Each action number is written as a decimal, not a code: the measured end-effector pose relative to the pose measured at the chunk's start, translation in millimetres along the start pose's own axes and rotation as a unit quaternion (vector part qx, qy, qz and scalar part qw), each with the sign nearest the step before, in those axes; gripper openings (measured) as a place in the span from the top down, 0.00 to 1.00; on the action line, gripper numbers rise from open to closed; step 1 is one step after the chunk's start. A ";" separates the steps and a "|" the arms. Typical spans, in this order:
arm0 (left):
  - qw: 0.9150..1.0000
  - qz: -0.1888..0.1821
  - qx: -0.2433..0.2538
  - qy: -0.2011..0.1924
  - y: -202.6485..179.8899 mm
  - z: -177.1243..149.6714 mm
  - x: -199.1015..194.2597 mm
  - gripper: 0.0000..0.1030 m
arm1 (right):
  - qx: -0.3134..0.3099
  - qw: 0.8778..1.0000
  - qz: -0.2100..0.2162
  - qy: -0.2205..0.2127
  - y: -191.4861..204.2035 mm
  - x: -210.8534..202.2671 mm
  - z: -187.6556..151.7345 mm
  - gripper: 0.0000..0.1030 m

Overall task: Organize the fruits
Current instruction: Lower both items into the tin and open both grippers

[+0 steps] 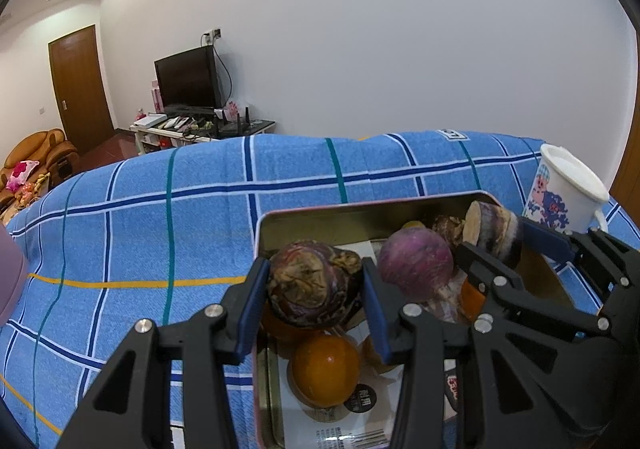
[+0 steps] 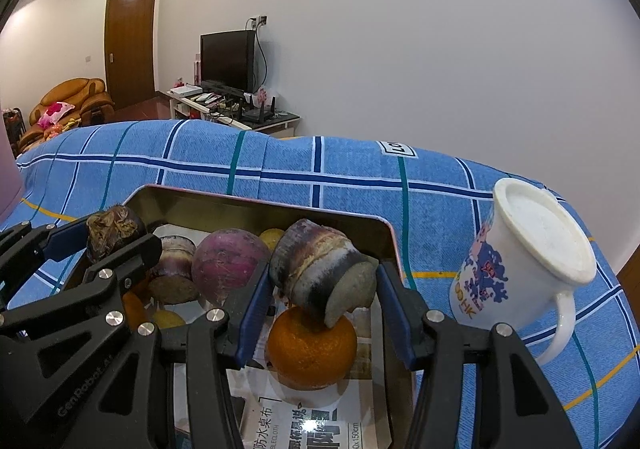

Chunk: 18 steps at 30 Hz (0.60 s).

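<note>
While both grippers hung over the metal tin (image 1: 316, 211), the scene read as follows.

Landmark: the tin sat on the blue checked cloth (image 1: 160, 233) covering the tabletop, its bottom lined with printed paper.

Left gripper (image 1: 314, 299): its jaws were narrowed onto a dark, wrinkled purple-brown fruit (image 1: 314, 283), held just above the tin's near left part.

Right gripper (image 2: 322, 303): its jaws were clamped on a cut chunk of purple-banded root (image 2: 320, 273), cut face toward the camera, held above the tin's right side and touching or just over a mandarin orange (image 2: 312, 347).

Inside the tin: a round purple turnip-like piece (image 2: 230, 265) near the middle, a second cut chunk (image 2: 174, 269) to its left, a smooth orange fruit (image 1: 324, 371) at the near left, and a small yellow fruit (image 2: 272, 237) by the far wall.

Outside the tin: a white printed mug (image 2: 524, 257) stood just to its right.

Progress: no produce was visible on the cloth outside the tin, so gathering looked nearly done. Whether the two held pieces were going in or coming out could not be told.

Remaining: likely settling those two and sorting the pile.
</note>
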State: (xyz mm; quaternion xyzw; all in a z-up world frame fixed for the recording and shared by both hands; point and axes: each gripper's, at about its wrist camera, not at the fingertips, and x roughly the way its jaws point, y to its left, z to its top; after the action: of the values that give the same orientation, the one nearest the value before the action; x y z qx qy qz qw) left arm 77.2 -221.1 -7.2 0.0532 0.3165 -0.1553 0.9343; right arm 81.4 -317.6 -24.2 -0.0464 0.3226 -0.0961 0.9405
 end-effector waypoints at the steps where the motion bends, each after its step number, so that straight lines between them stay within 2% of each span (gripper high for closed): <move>1: 1.000 -0.001 0.000 -0.001 -0.2 0.1 -0.2 0.55 | 0.000 1.000 0.001 -0.001 -0.1 -0.4 -0.1 0.46; 7: 1.000 0.014 0.007 -0.013 -3.3 -5.0 -8.2 0.55 | -0.001 1.000 0.008 -0.007 -0.4 -2.6 -1.0 0.46; 15: 1.000 0.010 -0.004 -0.018 2.3 -8.8 -16.8 0.53 | -0.019 1.000 0.019 -0.016 4.3 -10.2 -6.2 0.46; 17: 0.999 0.013 -0.002 -0.032 2.5 -9.7 -23.3 0.49 | -0.017 0.999 0.022 -0.027 3.3 -15.7 -7.5 0.46; 18: 0.999 0.019 0.000 -0.037 1.9 -10.4 -25.9 0.44 | -0.016 0.999 0.024 -0.032 1.8 -18.4 -8.1 0.46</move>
State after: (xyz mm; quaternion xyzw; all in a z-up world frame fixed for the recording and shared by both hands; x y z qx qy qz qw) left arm 52.4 -210.6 0.2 0.0533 0.2806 -0.1399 0.9481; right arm 62.4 -312.1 -19.8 -0.0565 0.2946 -0.0670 0.9516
